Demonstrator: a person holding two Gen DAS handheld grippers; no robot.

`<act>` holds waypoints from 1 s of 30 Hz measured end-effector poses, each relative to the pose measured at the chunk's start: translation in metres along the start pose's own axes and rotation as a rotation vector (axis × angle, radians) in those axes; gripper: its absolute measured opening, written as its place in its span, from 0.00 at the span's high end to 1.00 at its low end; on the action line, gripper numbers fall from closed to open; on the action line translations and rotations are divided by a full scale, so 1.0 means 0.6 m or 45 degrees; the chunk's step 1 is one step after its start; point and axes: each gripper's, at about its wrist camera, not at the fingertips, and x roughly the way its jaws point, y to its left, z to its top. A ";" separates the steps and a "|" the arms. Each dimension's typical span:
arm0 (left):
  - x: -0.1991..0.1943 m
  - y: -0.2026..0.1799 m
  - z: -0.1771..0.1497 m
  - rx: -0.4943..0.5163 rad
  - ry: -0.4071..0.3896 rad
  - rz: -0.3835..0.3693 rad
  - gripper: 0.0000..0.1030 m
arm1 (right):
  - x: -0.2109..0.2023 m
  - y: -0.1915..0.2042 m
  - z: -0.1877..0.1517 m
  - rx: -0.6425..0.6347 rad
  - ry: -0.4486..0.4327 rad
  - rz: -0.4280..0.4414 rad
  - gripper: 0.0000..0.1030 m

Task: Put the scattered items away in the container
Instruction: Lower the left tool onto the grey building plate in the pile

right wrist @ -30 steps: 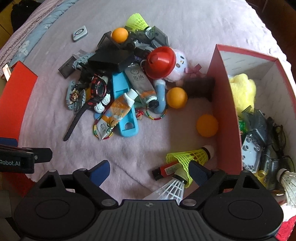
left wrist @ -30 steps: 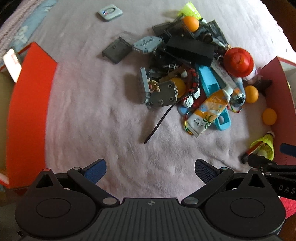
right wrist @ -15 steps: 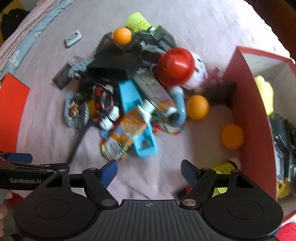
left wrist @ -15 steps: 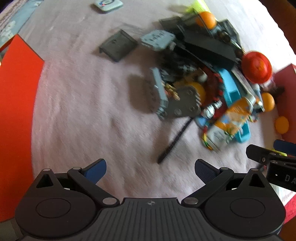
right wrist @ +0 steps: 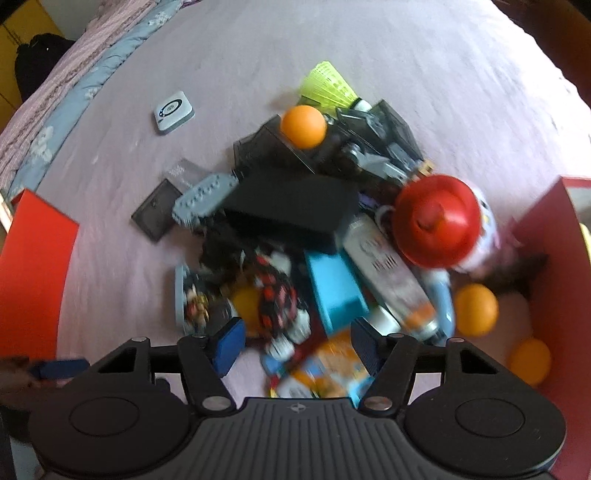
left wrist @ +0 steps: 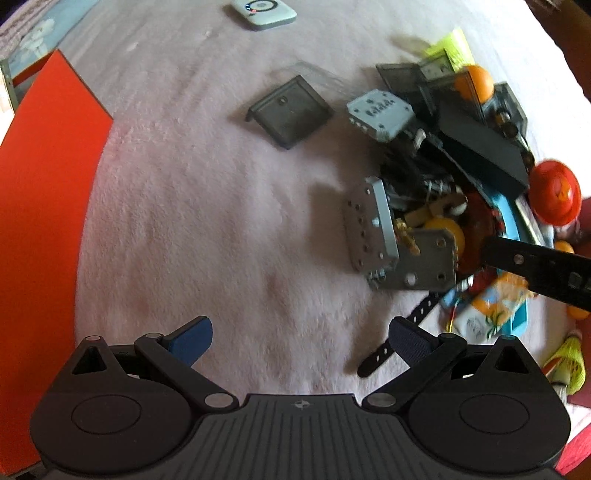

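Observation:
A pile of scattered items lies on the pink blanket: a black box (right wrist: 291,206), a red cap (right wrist: 437,219), orange balls (right wrist: 303,126), a blue tray (right wrist: 334,291), an orange tube (right wrist: 328,365), a grey bracket (left wrist: 399,254), a black strap (left wrist: 402,332) and a red-black bracelet (right wrist: 277,295). My left gripper (left wrist: 299,336) is open and empty over bare blanket, left of the pile. My right gripper (right wrist: 297,345) is open, low over the pile's near edge, with the bracelet and tube between its fingers. The red container wall (right wrist: 554,258) stands at the right.
A red lid (left wrist: 40,229) lies at the left. A dark grey square plate (left wrist: 290,110) and a white device (left wrist: 264,14) lie apart from the pile. Yellow shuttlecocks lie behind the pile (right wrist: 328,86) and near the container (left wrist: 567,363).
Both grippers have moved forward toward the pile. The right one has dropped down over the pile's near edge and narrowed its opening a little. The left stays open.

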 end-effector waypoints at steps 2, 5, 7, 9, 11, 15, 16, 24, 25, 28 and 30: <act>0.004 0.002 0.008 -0.023 -0.009 -0.019 0.00 | 0.010 0.004 0.006 -0.009 0.011 -0.015 0.38; 0.014 -0.001 0.021 -0.039 -0.025 -0.039 0.00 | 0.024 0.010 0.015 -0.022 0.026 -0.037 0.44; 0.022 -0.003 0.031 -0.056 -0.046 -0.059 0.01 | 0.034 0.015 0.021 -0.030 0.037 -0.051 0.45; 0.028 -0.005 0.036 -0.057 -0.056 -0.070 0.00 | 0.044 0.019 0.027 -0.039 0.048 -0.066 0.45; 0.031 -0.004 0.036 -0.067 -0.068 -0.086 0.00 | 0.054 0.023 0.033 -0.048 0.058 -0.080 0.46; 0.027 0.017 0.027 -0.122 -0.090 -0.130 0.00 | 0.065 0.025 0.036 -0.057 0.085 -0.115 0.49; 0.026 0.023 0.025 -0.136 -0.095 -0.138 0.00 | 0.069 0.028 0.036 -0.073 0.091 -0.128 0.49; 0.038 0.061 0.016 -0.230 -0.070 -0.131 0.00 | 0.071 0.048 0.017 -0.198 0.046 -0.218 0.65; 0.038 0.057 0.019 -0.229 -0.074 -0.134 0.00 | 0.066 0.045 0.014 -0.193 0.036 -0.215 0.67; 0.037 0.047 0.026 -0.225 -0.084 -0.141 0.00 | 0.053 0.034 0.010 -0.155 0.016 -0.231 0.82; 0.037 0.039 0.031 -0.222 -0.092 -0.146 0.00 | 0.041 0.020 0.005 -0.101 0.015 -0.206 0.82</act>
